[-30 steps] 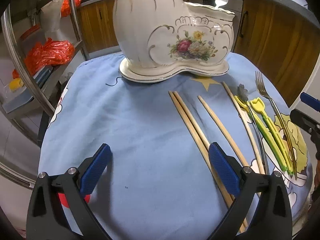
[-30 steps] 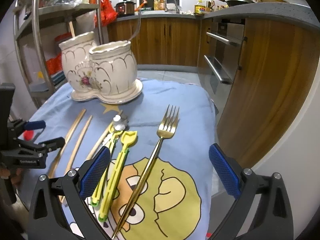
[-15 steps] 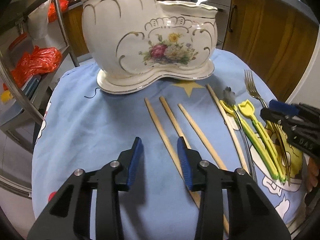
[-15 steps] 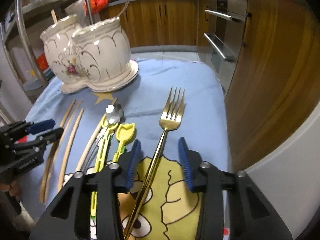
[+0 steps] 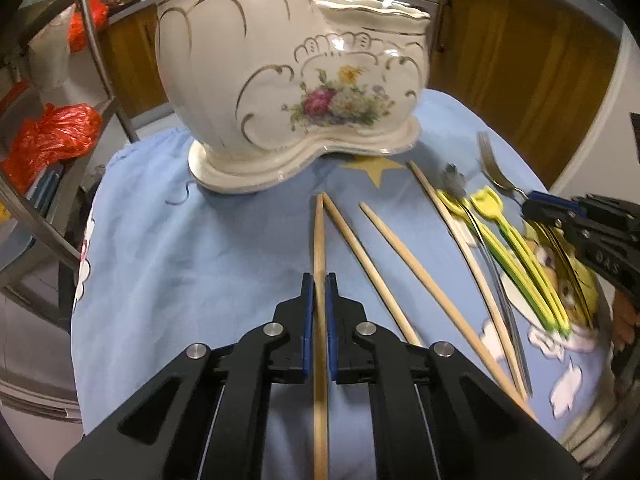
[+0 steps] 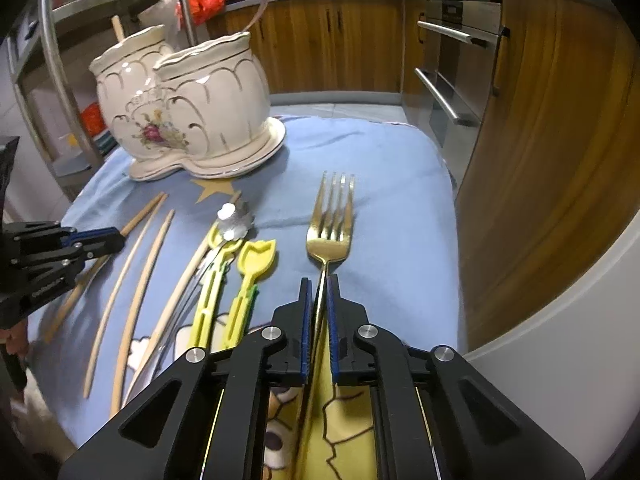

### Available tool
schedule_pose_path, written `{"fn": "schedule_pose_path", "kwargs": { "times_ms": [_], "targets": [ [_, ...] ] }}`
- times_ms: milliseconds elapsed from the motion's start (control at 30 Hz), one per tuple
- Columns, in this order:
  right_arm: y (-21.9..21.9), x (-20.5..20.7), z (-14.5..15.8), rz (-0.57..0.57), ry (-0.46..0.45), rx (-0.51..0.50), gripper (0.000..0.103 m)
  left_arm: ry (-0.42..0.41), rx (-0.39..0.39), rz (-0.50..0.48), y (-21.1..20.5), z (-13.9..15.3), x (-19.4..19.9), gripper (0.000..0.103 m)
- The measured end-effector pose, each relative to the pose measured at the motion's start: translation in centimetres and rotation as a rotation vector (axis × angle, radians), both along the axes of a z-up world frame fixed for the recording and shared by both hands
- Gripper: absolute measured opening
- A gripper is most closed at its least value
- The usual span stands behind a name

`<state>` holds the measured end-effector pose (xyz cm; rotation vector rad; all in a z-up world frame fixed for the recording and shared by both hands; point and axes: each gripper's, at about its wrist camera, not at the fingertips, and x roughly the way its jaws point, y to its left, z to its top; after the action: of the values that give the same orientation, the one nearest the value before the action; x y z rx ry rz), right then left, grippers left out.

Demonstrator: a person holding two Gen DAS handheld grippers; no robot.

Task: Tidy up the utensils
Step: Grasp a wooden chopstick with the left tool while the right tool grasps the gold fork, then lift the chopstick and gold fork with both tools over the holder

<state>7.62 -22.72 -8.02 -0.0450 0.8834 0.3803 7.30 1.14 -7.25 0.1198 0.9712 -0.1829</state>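
Both tools are clamped: the left gripper [image 5: 319, 298] pinches a pale wooden chopstick [image 5: 319, 248] lying on the blue cartoon-print tablecloth [image 5: 200, 248], and the right gripper [image 6: 319, 292] pinches the slim handle of the gold metal fork [image 6: 330, 228], likely so each can be lifted into the cream, gold-trimmed floral ceramic utensil holder [image 5: 280, 80]. That chopstick is straight and smooth, its tip touching a second wooden chopstick [image 5: 360, 252] just before the holder; the fork lies flat, tines pointing away.
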Motion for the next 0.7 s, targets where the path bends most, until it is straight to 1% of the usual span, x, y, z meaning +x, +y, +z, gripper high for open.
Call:
{"fn": "schedule_pose_path", "kwargs": {
  "times_ms": [133, 267, 333, 367, 467, 600, 700],
  "targets": [
    [-0.2, -0.3, -0.2, 0.021, 0.037, 0.026, 0.007, 0.017, 0.005, -0.029, 0.0, 0.0, -1.4, 0.006],
    [0.0, -0.5, -0.1, 0.035, 0.045, 0.000, 0.007, 0.025, 0.012, -0.042, -0.1, 0.0, -2.2, 0.007],
    [0.1, -0.6, -0.1, 0.038, 0.046, -0.021, 0.011, 0.029, 0.008, -0.041, -0.1, 0.0, -2.5, 0.008],
    [0.2, -0.6, -0.1, 0.039, 0.043, -0.031, 0.013, 0.032, 0.007, -0.042, -0.1, 0.1, -2.6, 0.009],
    [0.2, -0.5, -0.2, 0.042, 0.046, -0.037, 0.016, 0.037, -0.002, -0.041, 0.4, 0.1, -2.5, 0.018],
    [0.4, -0.5, -0.2, 0.051, 0.038, -0.044, 0.016, 0.029, -0.007, -0.043, 0.7, -0.1, -2.6, 0.019],
    [0.4, -0.5, -0.2, 0.060, 0.037, -0.030, 0.010, 0.013, -0.003, -0.041, 0.6, -0.2, -2.4, 0.018]
  ]
}}
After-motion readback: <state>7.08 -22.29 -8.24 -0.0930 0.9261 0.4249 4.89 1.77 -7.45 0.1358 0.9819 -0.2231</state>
